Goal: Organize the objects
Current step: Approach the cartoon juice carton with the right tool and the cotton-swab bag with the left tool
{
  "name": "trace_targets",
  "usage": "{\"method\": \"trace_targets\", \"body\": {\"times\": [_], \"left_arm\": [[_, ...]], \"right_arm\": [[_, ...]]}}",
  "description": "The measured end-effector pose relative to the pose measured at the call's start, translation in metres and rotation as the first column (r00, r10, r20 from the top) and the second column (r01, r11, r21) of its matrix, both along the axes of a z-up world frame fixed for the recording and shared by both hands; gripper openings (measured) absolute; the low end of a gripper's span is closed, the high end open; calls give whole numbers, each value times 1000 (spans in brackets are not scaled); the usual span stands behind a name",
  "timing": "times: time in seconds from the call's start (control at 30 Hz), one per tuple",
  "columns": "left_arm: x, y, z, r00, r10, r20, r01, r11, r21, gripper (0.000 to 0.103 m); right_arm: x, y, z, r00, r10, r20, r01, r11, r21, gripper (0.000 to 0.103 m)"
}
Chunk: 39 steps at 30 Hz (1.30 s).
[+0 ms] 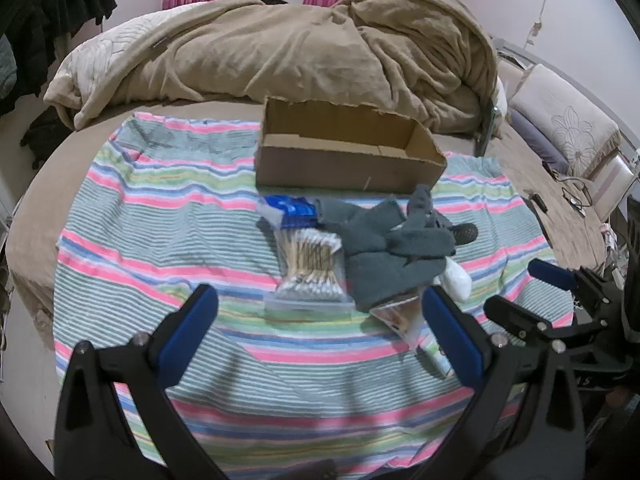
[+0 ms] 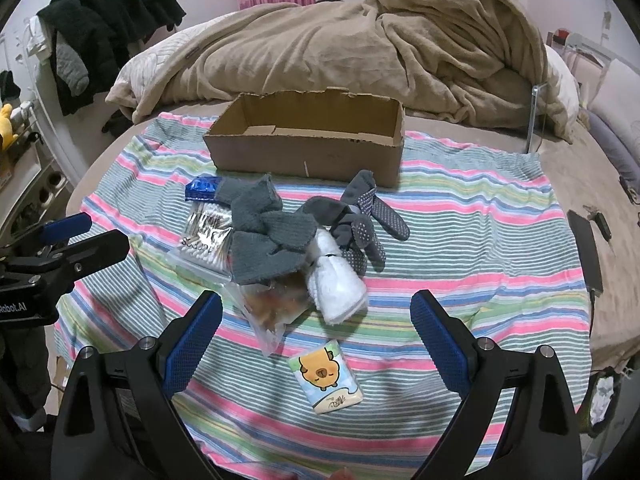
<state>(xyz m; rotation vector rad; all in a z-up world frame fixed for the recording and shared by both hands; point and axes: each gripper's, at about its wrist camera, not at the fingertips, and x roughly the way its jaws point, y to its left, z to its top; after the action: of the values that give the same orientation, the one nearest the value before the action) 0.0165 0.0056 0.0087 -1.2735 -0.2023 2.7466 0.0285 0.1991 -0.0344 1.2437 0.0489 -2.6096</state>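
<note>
Both claws spread, empty: left claw [image 1: 316, 320], right claw [image 2: 316, 320]. Your tissue pack [image 2: 325, 376] lies near on striped cloth [image 2: 460, 240], cardboard box [image 2: 308, 148] far. Light, squashy, slick wrapper; pinch across short sides.

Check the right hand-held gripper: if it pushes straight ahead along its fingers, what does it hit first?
Probably the tissue pack, lying on the striped cloth between the open fingers of the right hand-held gripper. If it passes above that, the rolled white cloth comes next. Height above the cloth is unclear.
</note>
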Motion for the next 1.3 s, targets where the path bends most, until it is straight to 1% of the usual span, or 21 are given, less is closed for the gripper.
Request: {"method": "trace_targets", "body": {"times": [1.03, 1.3], "left_arm": [[5, -2, -2, 1000, -1, 6, 1, 1000, 5, 103], [1, -3, -10, 1000, -5, 21, 4, 1000, 11, 103]], "right_arm": [[4, 3, -5, 999, -16, 29, 16, 1000, 0, 97], [0, 3, -12, 999, -15, 49, 15, 1000, 5, 97]]}}
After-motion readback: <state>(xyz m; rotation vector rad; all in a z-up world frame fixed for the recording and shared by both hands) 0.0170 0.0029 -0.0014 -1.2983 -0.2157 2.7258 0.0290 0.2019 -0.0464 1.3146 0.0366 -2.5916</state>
